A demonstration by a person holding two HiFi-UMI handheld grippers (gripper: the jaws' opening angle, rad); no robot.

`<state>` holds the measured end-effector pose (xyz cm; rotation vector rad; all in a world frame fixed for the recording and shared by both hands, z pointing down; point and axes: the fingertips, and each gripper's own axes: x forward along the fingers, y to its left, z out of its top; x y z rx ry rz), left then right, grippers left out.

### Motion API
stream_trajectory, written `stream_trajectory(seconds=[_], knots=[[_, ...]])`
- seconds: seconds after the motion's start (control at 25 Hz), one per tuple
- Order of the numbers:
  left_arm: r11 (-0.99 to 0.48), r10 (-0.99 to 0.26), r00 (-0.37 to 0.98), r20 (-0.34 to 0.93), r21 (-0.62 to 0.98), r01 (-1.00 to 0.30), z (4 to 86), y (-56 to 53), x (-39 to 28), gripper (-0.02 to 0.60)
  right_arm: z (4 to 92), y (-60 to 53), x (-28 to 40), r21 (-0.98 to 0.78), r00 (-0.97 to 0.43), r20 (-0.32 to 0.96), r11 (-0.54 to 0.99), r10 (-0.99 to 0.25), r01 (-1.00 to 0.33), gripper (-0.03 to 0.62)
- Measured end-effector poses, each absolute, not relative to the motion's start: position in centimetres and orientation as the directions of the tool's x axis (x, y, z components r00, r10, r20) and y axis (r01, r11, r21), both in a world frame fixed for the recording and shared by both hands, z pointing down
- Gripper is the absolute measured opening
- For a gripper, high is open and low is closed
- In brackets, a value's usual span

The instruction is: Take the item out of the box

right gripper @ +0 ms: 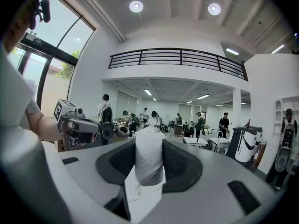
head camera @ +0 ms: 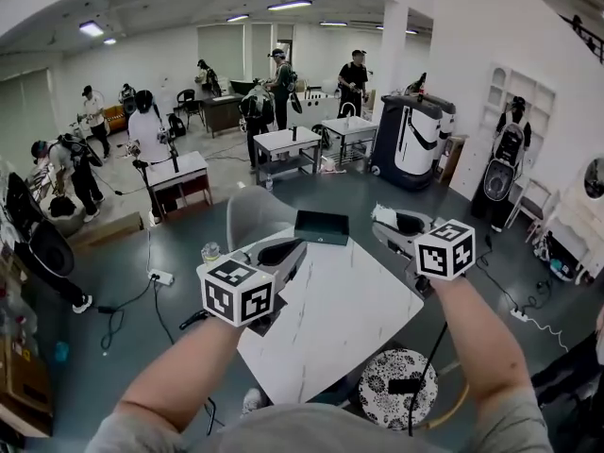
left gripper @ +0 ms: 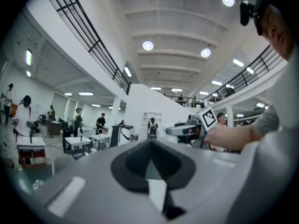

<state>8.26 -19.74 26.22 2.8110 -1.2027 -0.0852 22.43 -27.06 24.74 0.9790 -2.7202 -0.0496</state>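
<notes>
Both grippers are held up off the white table, pointing out into the room rather than down at the work. Right gripper is closed on a white roll that looks like soft paper or cloth. It stands upright between the jaws, with a flat white tag hanging under it. Left gripper has its jaws together and I can make out nothing held between them, only a pale sliver at the seam that I cannot identify. The dark box sits at the far edge of the table, between the two grippers and beyond them, well apart from the roll. Its inside reads as plain dark from the head view, so whether anything else lies in it I cannot tell. Judgement: the roll is the item and it is clear of the box, so the lift-out looks done and what remains is setting it down. Next move calls for bringing the right gripper down over bare tabletop on the near side of the box, tilting so the roll meets the surface before the jaws part. A round soft thing may roll or topple on release, so a low, slow let-go seems wise. The left gripper is free to steady the box if needed
</notes>
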Motion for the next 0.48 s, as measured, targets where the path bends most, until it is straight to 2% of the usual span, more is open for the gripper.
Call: stream_trajectory(seconds=[0.48], knots=[[-0.698, -0.713, 0.701, 0.006, 0.09, -0.711, 28.1, -14.5, 7.0, 0.0, 25.4, -20.2, 19.5, 0.119, -0.809, 0.152, 0.823, -0.568, -0.555, 0.156]])
